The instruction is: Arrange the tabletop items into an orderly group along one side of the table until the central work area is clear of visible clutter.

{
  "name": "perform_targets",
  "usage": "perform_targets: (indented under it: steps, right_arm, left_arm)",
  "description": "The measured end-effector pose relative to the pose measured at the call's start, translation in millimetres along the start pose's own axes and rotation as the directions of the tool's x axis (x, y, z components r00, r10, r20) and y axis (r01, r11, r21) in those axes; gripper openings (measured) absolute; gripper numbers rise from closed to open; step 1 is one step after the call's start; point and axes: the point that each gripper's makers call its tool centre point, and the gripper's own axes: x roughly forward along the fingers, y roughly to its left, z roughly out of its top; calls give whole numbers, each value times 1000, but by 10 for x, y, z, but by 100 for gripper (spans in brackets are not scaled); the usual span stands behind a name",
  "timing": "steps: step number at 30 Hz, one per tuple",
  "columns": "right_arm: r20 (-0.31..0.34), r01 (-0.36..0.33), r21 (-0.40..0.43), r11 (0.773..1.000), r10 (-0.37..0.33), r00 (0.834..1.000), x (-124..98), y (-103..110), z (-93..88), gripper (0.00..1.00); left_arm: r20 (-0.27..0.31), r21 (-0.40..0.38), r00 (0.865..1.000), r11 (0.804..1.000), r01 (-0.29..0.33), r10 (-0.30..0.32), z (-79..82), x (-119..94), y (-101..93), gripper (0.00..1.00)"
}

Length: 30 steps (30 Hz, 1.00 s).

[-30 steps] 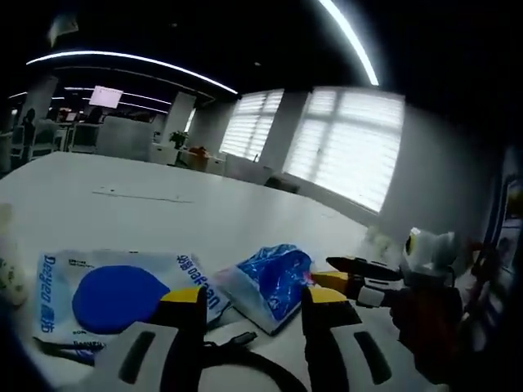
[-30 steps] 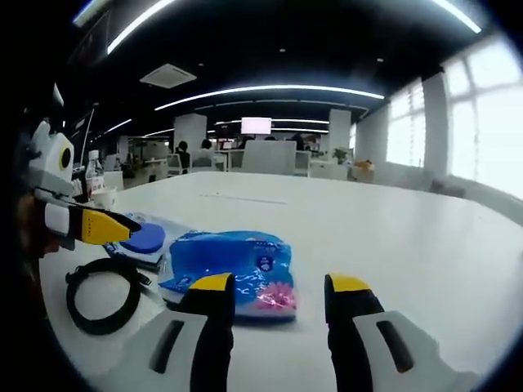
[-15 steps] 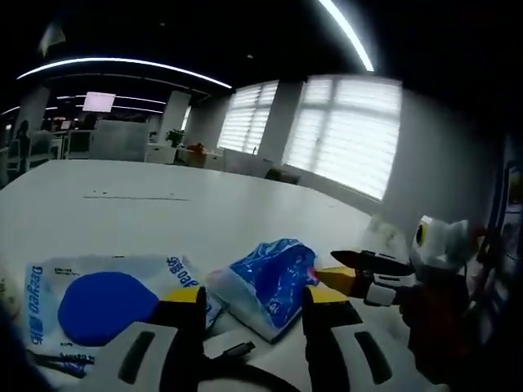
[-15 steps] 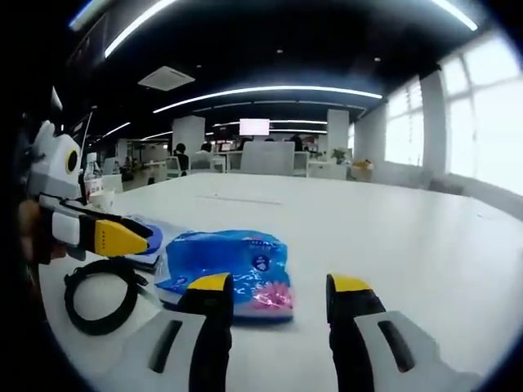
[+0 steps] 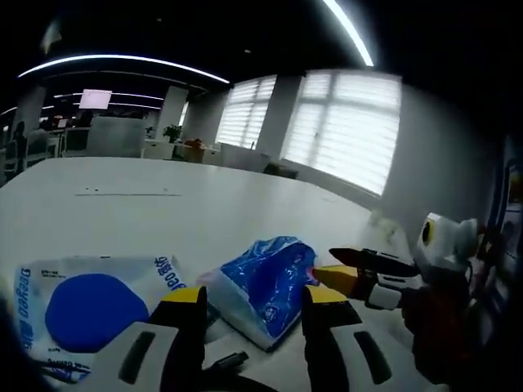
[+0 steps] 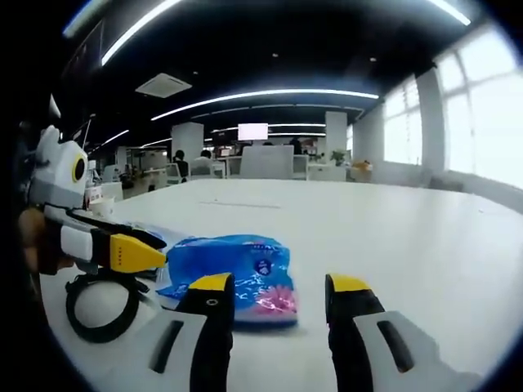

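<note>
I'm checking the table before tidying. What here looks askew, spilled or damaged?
Nothing spilled or torn. The blue packet lies crumpled, angled against the white pouch, with the black cable coil loose beside them.

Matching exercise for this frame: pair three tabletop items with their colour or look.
Things:
1. crinkled pouch
2. cable coil
3. flat packet

Looks:
a. black ring
b. white with a big blue circle
c. shiny blue with a pink patch

Pairs: 1-c, 2-a, 3-b
</note>
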Motion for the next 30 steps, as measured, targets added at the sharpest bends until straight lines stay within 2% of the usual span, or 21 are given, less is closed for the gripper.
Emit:
perform_targets:
  steps: [6, 8, 13, 17, 21, 27, 30]
  right_arm:
    - [-7, 0, 13, 1000, 0, 1000, 29, -7, -33, 42]
    - [-7, 1, 13, 1000, -1, 1000, 40, -16, -40, 41]
    - [-14, -2, 20, 1000, 2, 1000, 70, -34, -76, 37]
    - [-7, -27, 65, 998, 27, 1000, 77, -22, -76, 36]
    - [-4, -20, 46, 999, 20, 1000, 77, -42, -66, 27]
    - [-18, -34, 39, 999, 35, 999, 121, -22, -91, 26]
    - [-26, -39, 33, 999, 40, 999, 136, -9, -109, 21]
  left_arm:
    - [-24, 8, 1000, 1000, -11, 11, -85, 68, -5, 45]
    - [-21, 3, 1000, 1000, -12, 12, -35, 148, 1, 45]
    - [-37, 5, 999, 1000, -5, 6, -38, 210, -42, 45]
    - [-36, -22, 999, 1000, -5, 4, -35, 223, -44, 45]
    - [-45, -2, 999, 1000, -22, 22, -30, 231, -16, 44]
    - [-53, 6, 998, 999, -37, 37, -48, 287, 35, 42]
    - [-54, 21, 997, 998, -51, 52, -54, 306, 70, 38]
